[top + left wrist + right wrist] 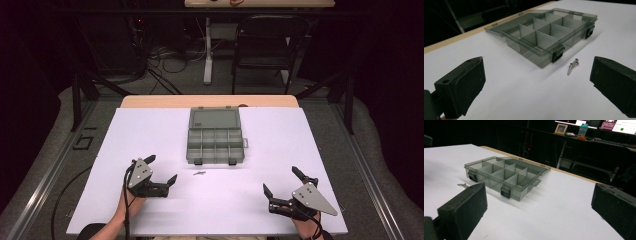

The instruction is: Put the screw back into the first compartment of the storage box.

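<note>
Dark room; black folding chair (pixel 266 42) beyond table (pixel 150 101); cables (pixel 170 57) on grey floor (pixel 40 150); lit monitors (pixel 624 126).

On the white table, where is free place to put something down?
Bare patches lie left and right of the open organizer box, out to the white table edges, and between the left tongs and right tongs. It is crowded only just before the box, where small screws lie.

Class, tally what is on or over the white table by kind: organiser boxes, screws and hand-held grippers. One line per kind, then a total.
Organiser box, grey, see-through, lid open: 1
Screws, small, lying together on the table just in front of the box: 2
Grippers, both with jaws apart: 2, the left gripper and the right gripper
Total: 5
</note>
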Tool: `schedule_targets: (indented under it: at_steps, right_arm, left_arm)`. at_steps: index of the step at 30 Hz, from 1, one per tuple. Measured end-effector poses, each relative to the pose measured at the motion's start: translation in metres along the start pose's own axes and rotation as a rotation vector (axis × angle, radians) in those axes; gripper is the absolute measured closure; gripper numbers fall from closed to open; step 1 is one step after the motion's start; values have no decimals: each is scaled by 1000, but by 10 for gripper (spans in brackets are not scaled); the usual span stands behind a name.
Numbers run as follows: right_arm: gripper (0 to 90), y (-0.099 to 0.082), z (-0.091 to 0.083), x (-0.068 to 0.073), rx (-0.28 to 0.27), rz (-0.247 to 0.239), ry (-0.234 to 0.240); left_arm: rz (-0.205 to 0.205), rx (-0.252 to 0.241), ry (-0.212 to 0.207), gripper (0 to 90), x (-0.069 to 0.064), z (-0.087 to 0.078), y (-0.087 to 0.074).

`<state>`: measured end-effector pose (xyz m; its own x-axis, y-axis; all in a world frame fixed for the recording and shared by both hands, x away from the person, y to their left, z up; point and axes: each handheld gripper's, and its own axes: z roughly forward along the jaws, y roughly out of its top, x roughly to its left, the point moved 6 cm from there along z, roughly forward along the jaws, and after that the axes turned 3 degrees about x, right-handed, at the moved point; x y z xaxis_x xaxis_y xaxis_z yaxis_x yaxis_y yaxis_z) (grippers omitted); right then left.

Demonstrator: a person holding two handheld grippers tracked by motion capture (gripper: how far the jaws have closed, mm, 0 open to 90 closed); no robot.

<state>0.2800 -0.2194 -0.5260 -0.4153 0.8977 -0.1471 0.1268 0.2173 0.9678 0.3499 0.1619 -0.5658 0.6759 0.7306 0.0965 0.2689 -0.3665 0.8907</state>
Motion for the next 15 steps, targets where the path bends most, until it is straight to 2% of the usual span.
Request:
schedule_targets:
  at_steps: [1,2,3,4,6,8,9,15]
  right_arm:
    - [0,0,0,0,0,0,2]
    - [0,0,0,0,-2,5,4]
    - [0,0,0,0,-1,8,5]
    - [0,0,0,0,-4,9,7]
    - [0,0,0,0,-4,9,6]
    - [0,0,0,0,-10,12,7]
    - [0,0,0,0,0,10,11]
    - [0,0,0,0,-5,5,13]
  left_arm:
    - [1,33,-23,0,-3,6,2]
    - [1,33,-23,0,-3,6,2]
    - [4,64,-59,0,-7,11,5]
    - [4,64,-59,0,-7,11,5]
    - [0,92,-88,1,-10,16,7]
    - [0,143,-146,20,-15,24,7]
    - [4,152,-164,42,-16,27,7]
    - [22,181,-196,172,-21,38,11]
